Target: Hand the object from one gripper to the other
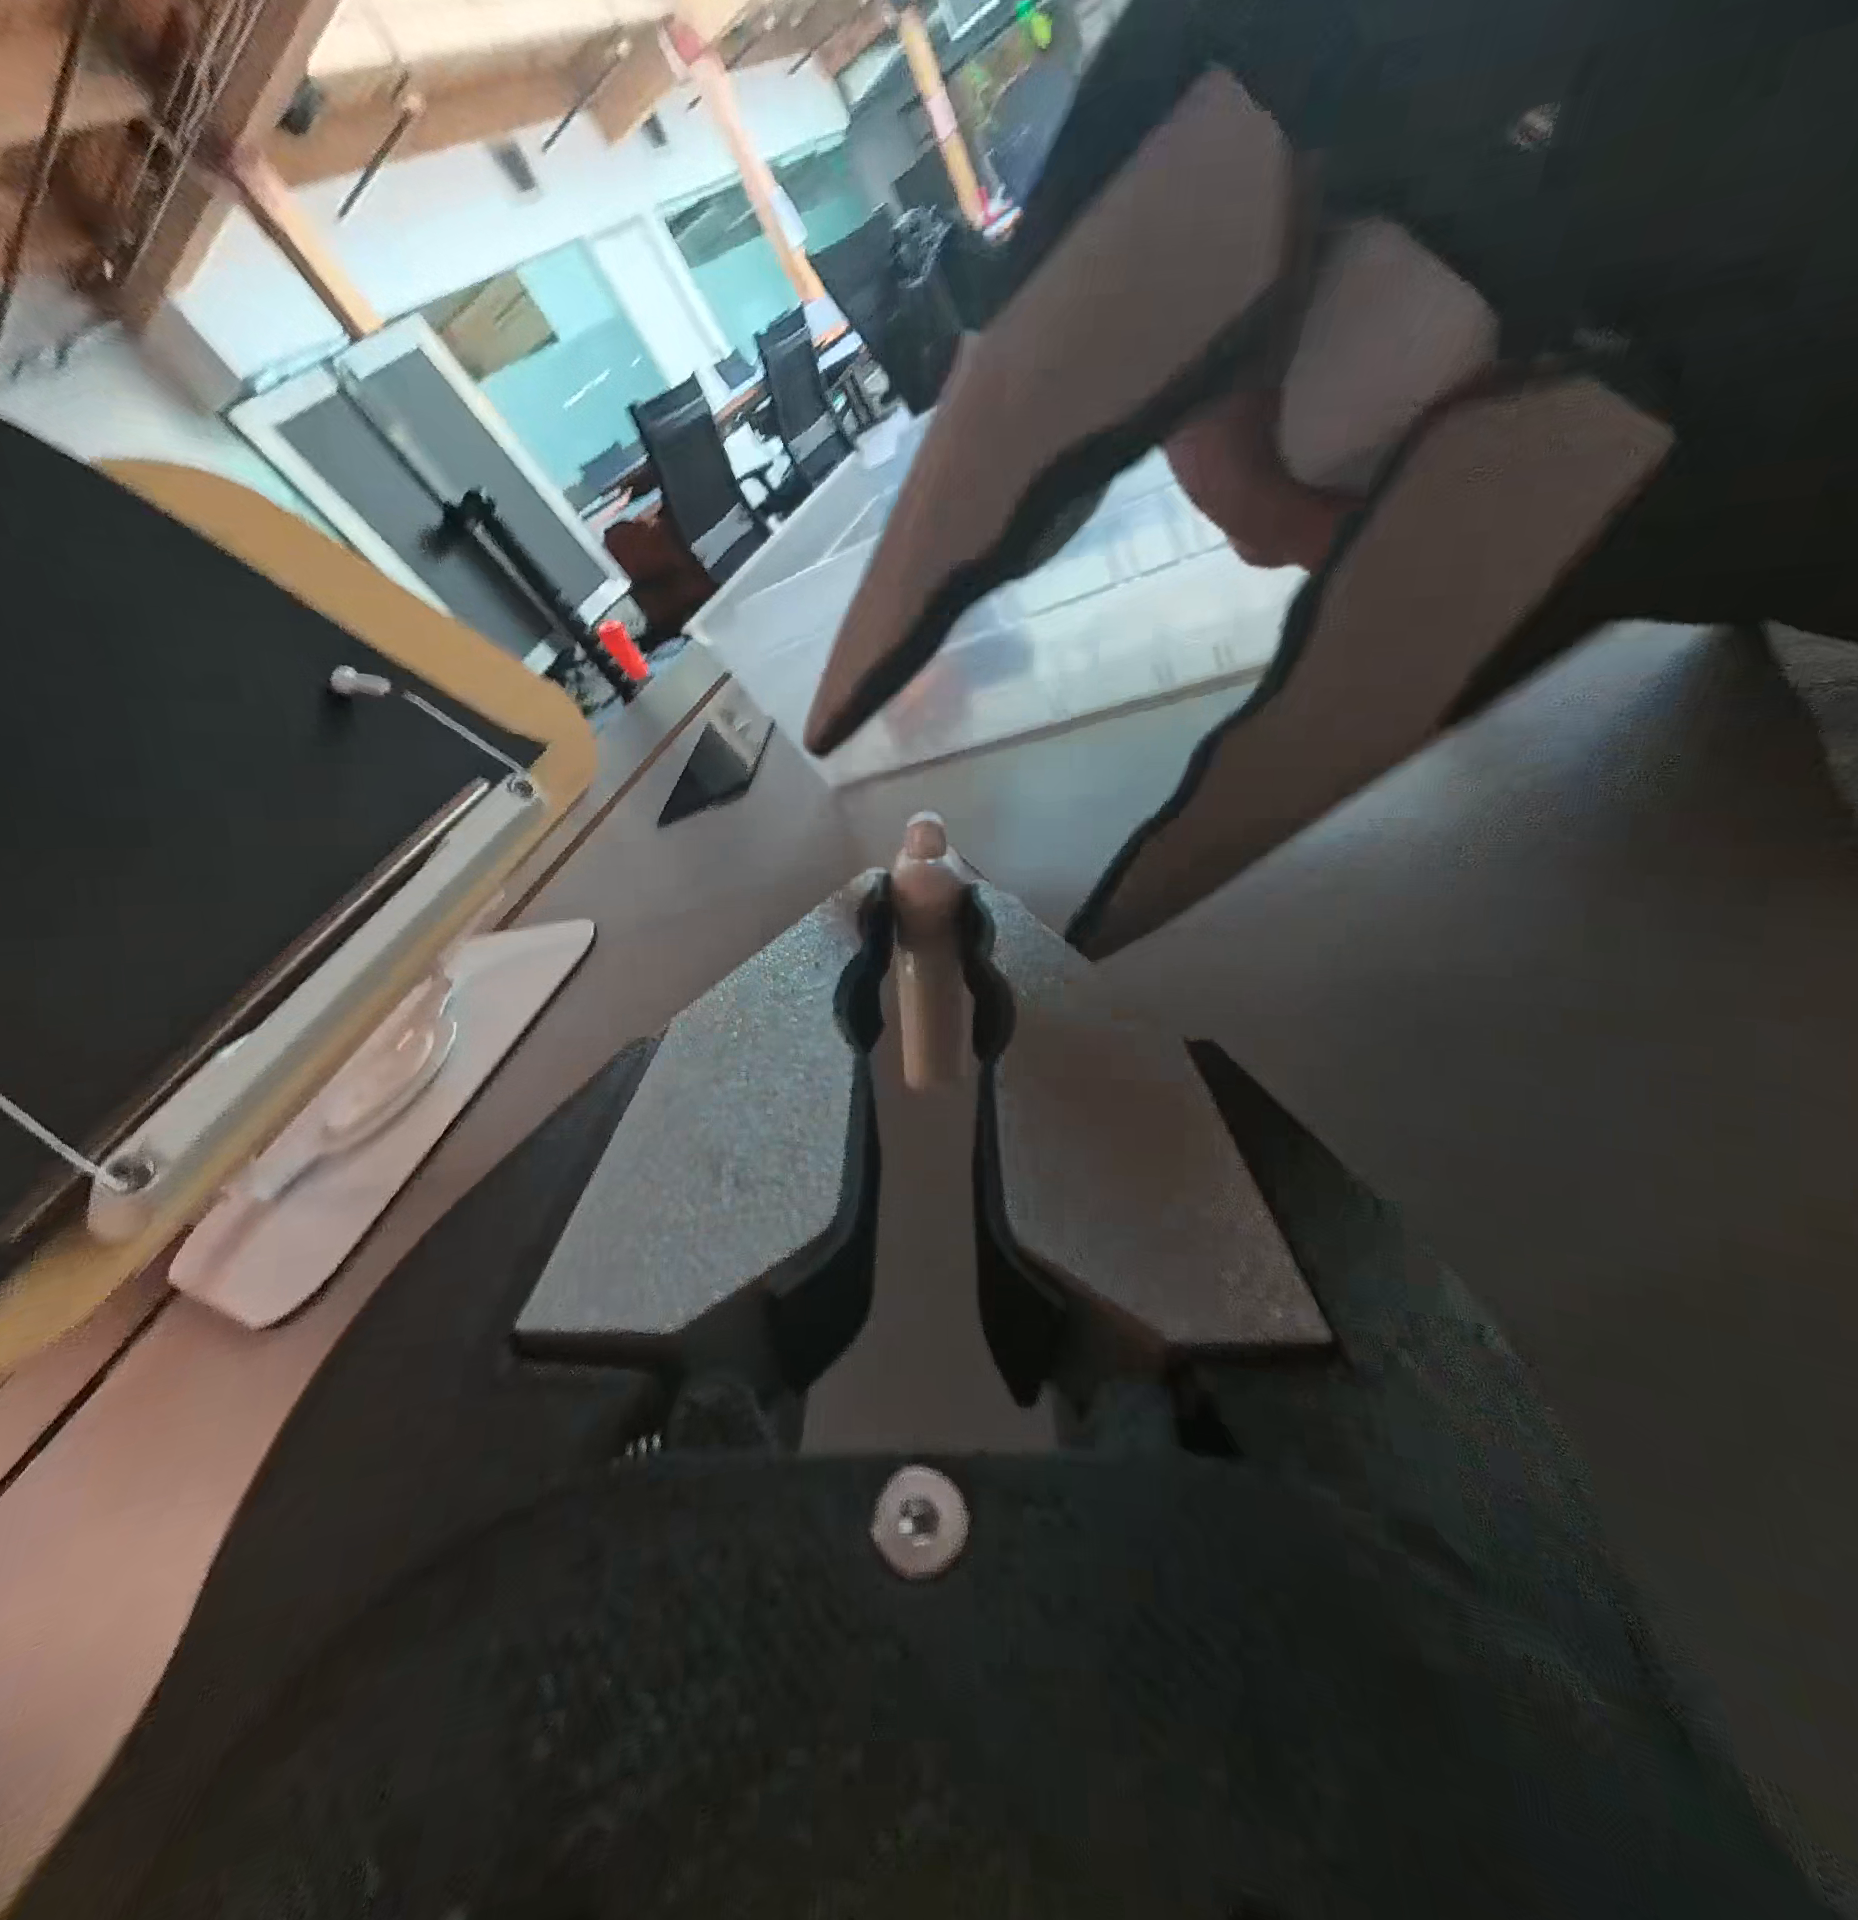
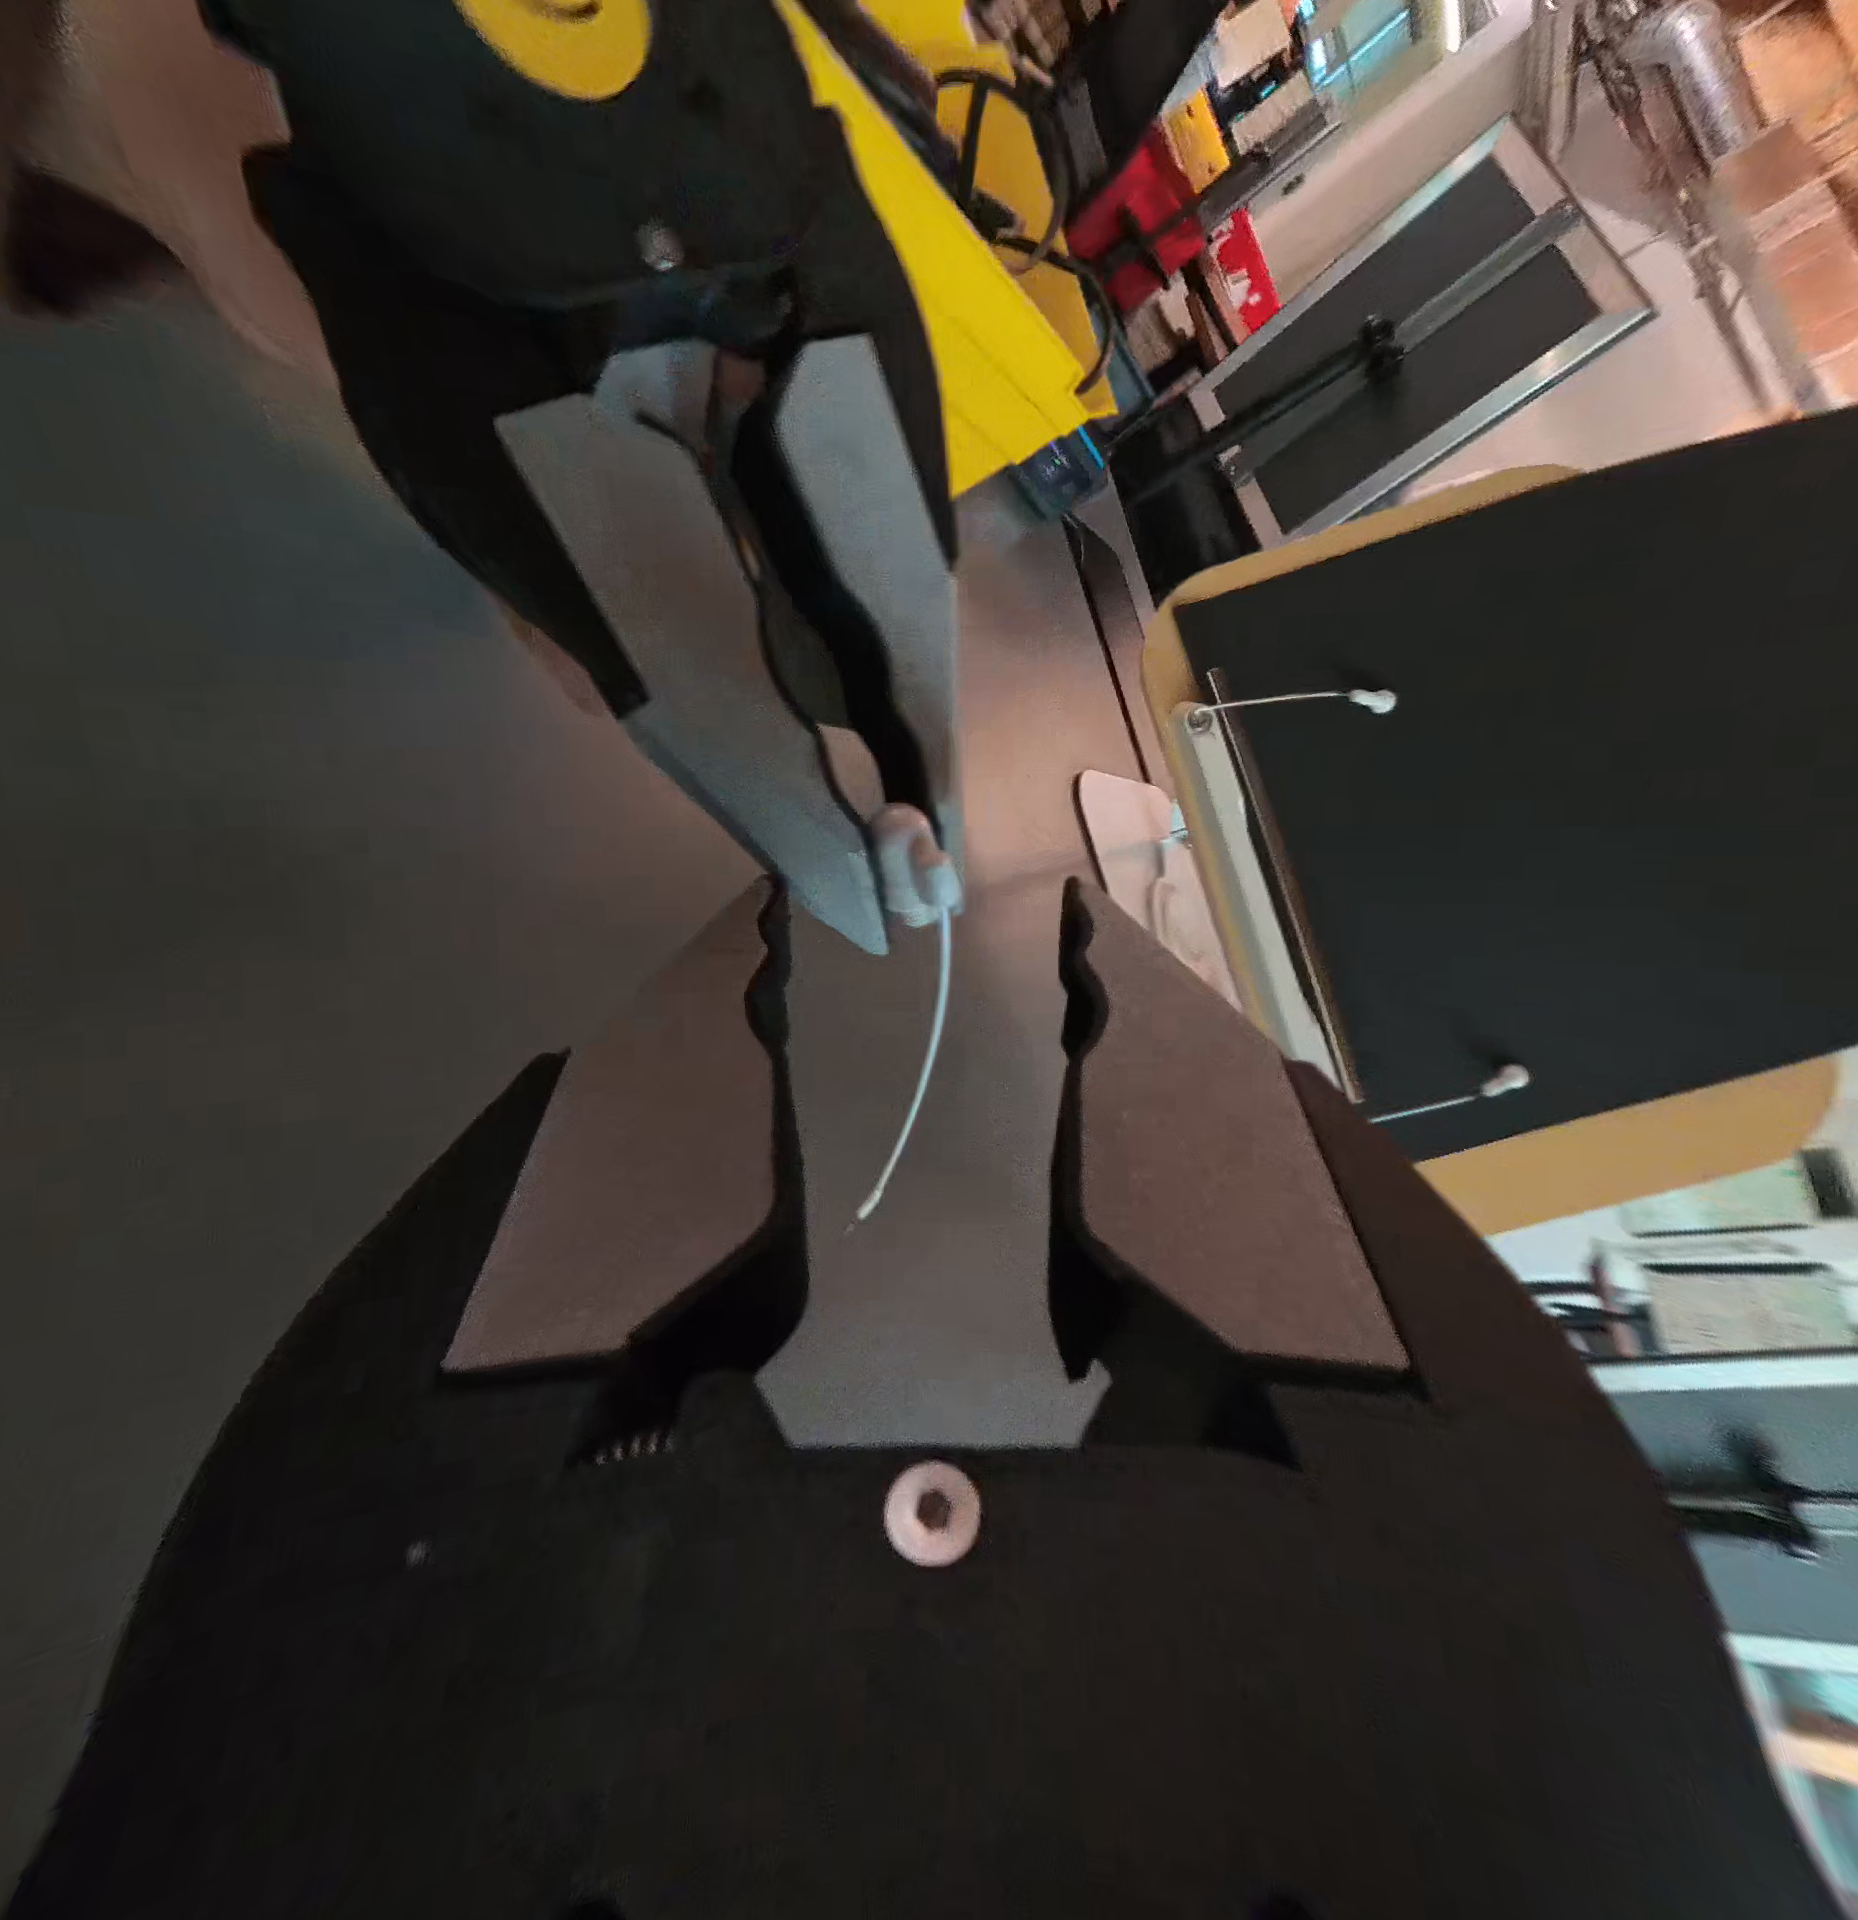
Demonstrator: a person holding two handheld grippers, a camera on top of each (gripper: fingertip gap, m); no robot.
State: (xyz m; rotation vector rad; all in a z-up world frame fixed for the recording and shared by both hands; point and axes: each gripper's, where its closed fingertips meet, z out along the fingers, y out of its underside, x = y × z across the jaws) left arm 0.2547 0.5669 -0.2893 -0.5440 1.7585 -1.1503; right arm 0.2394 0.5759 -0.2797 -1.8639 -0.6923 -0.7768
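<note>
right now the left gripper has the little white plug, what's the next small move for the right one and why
Probably ease the right gripper forward around the white plug, then close. Its jaws are open and empty, while the left gripper is shut on the plug, with its thin wire dangling between them.

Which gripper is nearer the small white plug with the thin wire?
Left. The left gripper is shut on the white plug, pinching it at its fingertips. The right gripper is open, its tips flanking the dangling wire just below the plug, not touching.
</note>
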